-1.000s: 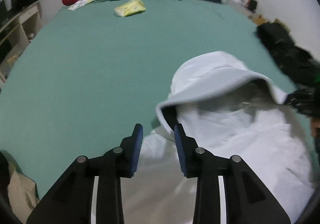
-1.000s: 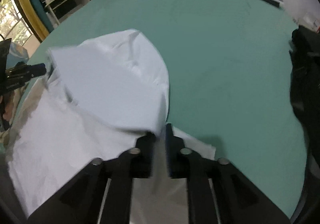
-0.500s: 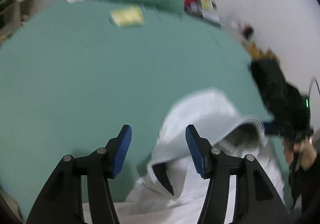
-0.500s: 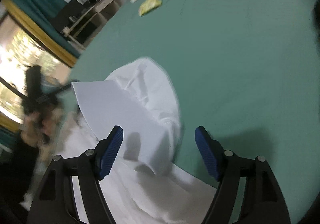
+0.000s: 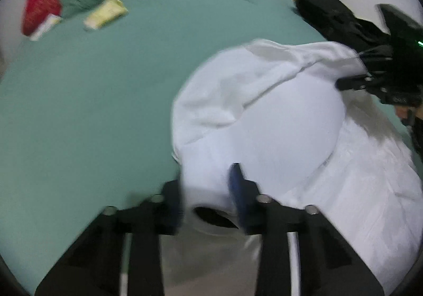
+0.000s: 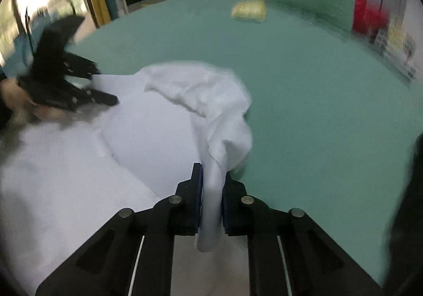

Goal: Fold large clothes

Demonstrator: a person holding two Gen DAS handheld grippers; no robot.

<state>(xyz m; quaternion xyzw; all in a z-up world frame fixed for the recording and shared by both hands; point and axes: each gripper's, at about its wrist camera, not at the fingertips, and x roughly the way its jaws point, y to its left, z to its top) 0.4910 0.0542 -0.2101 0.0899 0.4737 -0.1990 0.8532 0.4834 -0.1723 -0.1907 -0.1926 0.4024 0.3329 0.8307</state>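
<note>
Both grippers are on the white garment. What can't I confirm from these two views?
- Left wrist view: left gripper motion-blurred, pad contact with white garment unclear.
- Both views: garment's near end cut off by bottom edge.
- Right wrist view: cloth edge inside right gripper hidden by its fingers.

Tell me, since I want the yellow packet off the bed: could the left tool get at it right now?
Probably not as things stand. The left tool has just been closing on a bunch of the white garment, while the yellow packet lies far across bare green sheet near the pillows.
</note>
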